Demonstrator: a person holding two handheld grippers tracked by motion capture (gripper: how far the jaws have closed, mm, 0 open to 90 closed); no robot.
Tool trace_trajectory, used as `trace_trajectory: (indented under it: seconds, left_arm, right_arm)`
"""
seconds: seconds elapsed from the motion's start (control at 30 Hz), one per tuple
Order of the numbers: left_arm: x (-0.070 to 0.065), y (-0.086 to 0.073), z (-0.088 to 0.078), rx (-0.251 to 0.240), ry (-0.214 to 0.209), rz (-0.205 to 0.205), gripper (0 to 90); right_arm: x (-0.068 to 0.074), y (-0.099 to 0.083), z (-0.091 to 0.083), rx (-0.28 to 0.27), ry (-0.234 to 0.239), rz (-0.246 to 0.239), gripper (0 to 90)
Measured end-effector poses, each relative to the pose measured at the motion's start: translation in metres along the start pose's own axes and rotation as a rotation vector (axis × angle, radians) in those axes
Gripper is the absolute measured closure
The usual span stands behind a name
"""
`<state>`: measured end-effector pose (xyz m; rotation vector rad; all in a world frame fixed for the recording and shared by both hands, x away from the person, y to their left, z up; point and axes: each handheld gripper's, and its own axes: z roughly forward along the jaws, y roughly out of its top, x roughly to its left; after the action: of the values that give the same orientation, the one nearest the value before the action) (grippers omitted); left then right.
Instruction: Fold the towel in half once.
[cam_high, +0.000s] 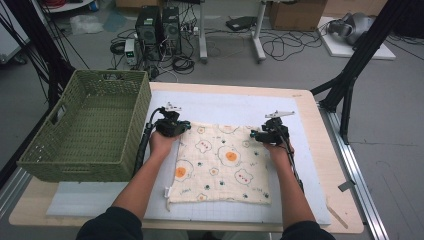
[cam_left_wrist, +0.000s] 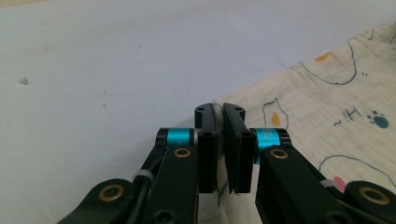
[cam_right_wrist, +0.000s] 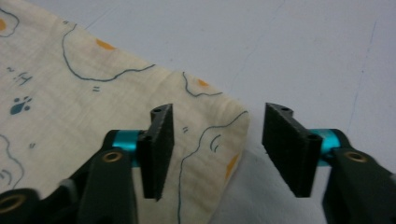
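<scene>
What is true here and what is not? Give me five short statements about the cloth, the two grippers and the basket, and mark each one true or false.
1. The left gripper is shut on a corner of the cloth. True.
2. The right gripper has its pads clamped on the cloth. False: its jaws stand apart, with a cloth corner between them.
3. The basket holds folded cloths. False: nothing can be seen inside it.
4. The cloth lies spread flat on the table mat. True.
5. The basket sits right of the cloth. False: it sits to the left in the high view.
</scene>
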<state>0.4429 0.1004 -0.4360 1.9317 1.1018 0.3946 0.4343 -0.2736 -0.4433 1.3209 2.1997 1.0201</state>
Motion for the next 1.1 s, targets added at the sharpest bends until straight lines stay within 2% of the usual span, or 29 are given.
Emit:
trace_trajectory:
  seconds: [0.1,0.13,0.17,0.2,0.23,0.27,0.37,0.47,0.53,0.6,0.67,0.77,0.87,0.93,1.0,1.07,1.1]
  left_arm:
    - [0.000,-0.001,0.000,0.002,-0.004,-0.012,83.7]
    - [0.000,-0.001,0.000,-0.001,-0.004,-0.014,83.7]
    - [0.000,-0.002,0.000,-0.004,-0.003,-0.012,83.8]
    - [-0.001,-0.003,0.000,-0.022,0.004,-0.018,83.9]
    - [-0.001,-0.003,-0.001,-0.040,0.012,-0.025,84.1]
    - [0.000,-0.003,-0.003,-0.049,0.022,-0.033,84.3]
    - [0.003,0.002,-0.011,-0.106,0.046,-0.044,84.5]
    - [0.006,0.006,-0.019,-0.167,0.027,-0.068,84.5]
    - [0.005,0.006,-0.020,-0.151,0.015,-0.052,84.5]
    - [0.004,0.005,-0.020,-0.140,0.008,-0.053,84.4]
    - [0.002,0.005,-0.024,-0.156,-0.004,-0.048,84.4]
    - [0.000,0.004,-0.032,-0.166,-0.018,-0.033,84.2]
    - [-0.003,0.000,-0.040,-0.161,-0.036,-0.022,84.1]
    - [-0.006,-0.004,-0.045,-0.173,-0.042,-0.005,84.0]
    - [-0.009,-0.008,-0.051,-0.182,-0.050,0.000,84.0]
    - [-0.012,-0.012,-0.056,-0.193,-0.060,0.006,84.0]
    - [-0.014,-0.013,-0.059,-0.196,-0.063,0.011,84.0]
  right_arm:
    - [0.000,-0.002,0.004,0.012,-0.017,0.013,54.5]
    - [0.001,-0.002,0.003,0.014,-0.016,0.008,61.9]
    - [0.002,-0.001,0.003,0.016,0.001,-0.013,71.5]
    - [0.004,0.000,0.003,0.022,0.001,-0.036,76.6]
    - [0.006,0.001,0.003,0.025,-0.007,-0.064,83.4]
    - [0.008,0.002,0.002,0.029,-0.032,-0.091,84.8]
    - [0.007,0.004,-0.002,-0.011,-0.063,-0.077,86.1]
    - [0.002,0.006,-0.010,-0.071,-0.069,-0.041,86.1]
    - [0.002,0.006,-0.013,-0.082,-0.056,-0.036,86.1]
    - [0.003,0.006,-0.015,-0.084,-0.050,-0.038,86.1]
    - [0.005,0.007,-0.018,-0.089,-0.040,-0.033,86.1]
    - [0.009,0.006,-0.026,-0.099,-0.026,-0.060,86.1]
    - [0.011,0.001,-0.036,-0.111,-0.006,-0.069,86.1]
    - [0.012,-0.002,-0.041,-0.094,0.020,-0.057,86.1]
    - [0.015,-0.002,-0.048,-0.093,0.029,-0.072,86.1]
    - [0.020,-0.004,-0.057,-0.126,0.028,-0.099,86.1]
    - [0.022,-0.006,-0.060,-0.125,0.035,-0.102,86.1]
